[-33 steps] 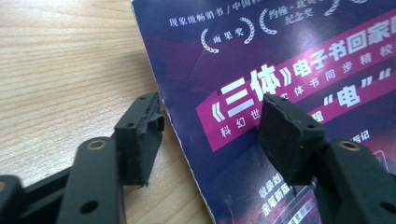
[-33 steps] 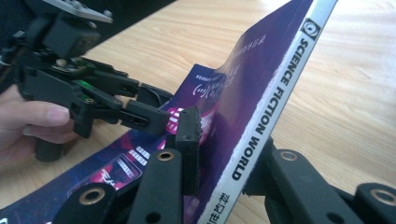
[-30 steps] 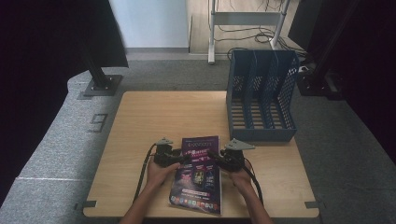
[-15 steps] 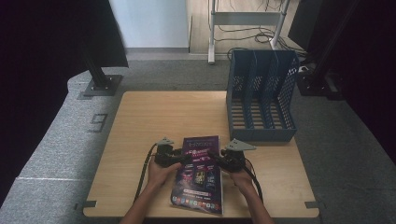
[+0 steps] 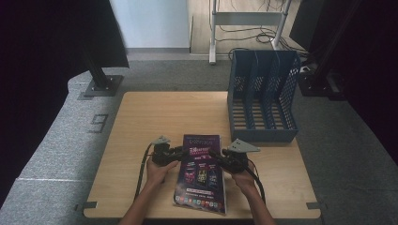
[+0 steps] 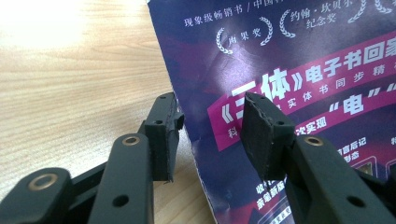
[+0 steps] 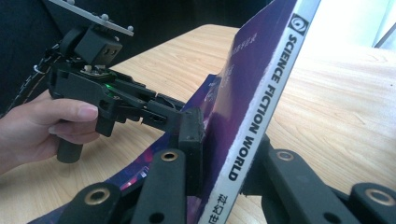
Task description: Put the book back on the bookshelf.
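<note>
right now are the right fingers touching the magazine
Touching. The right gripper view shows the right gripper with fingers pressed against both sides of the magazine spine.

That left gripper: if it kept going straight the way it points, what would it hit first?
Most likely the purple magazine: the left gripper, jaws just closing, already straddles its edge. Past that is the right gripper at the spine, though depth is uncertain.
</note>
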`<state>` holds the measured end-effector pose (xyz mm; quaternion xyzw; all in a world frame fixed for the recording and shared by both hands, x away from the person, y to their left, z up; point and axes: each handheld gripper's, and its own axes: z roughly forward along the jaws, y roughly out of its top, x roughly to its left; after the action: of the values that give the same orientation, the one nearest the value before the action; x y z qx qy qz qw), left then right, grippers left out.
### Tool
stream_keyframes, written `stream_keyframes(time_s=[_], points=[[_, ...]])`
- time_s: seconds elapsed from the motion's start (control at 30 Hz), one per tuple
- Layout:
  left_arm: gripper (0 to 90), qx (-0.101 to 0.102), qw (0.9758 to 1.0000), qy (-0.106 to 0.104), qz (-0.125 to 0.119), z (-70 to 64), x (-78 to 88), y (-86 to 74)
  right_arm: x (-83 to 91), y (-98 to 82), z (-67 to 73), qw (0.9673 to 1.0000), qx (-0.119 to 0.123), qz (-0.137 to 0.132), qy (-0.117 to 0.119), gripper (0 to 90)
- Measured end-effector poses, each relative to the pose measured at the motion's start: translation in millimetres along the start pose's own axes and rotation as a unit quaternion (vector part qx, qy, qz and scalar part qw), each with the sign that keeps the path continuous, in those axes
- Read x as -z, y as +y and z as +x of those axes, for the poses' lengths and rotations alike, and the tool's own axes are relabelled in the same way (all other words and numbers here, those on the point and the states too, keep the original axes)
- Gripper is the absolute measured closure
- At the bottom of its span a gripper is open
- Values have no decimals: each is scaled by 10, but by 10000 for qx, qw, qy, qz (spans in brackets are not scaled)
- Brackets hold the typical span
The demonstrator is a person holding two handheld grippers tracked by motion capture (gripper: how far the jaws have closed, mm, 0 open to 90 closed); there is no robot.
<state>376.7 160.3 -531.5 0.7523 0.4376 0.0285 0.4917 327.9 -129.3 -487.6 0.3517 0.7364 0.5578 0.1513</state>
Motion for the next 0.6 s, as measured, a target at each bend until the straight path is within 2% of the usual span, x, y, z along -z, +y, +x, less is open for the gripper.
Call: stream_keyframes(time_s=[0.13,0.33,0.6], points=[[576,-54,10000,6,-76,-22,36,25,29,25,5,10000,-22,-90,21,762],[574,9,9996,-93,-255,-42,111,72,63,79,42,9997,24,-227,31,776],[576,-14,9989,-160,-442,-80,199,153,105,175,78,9991,66,-425,51,800]])
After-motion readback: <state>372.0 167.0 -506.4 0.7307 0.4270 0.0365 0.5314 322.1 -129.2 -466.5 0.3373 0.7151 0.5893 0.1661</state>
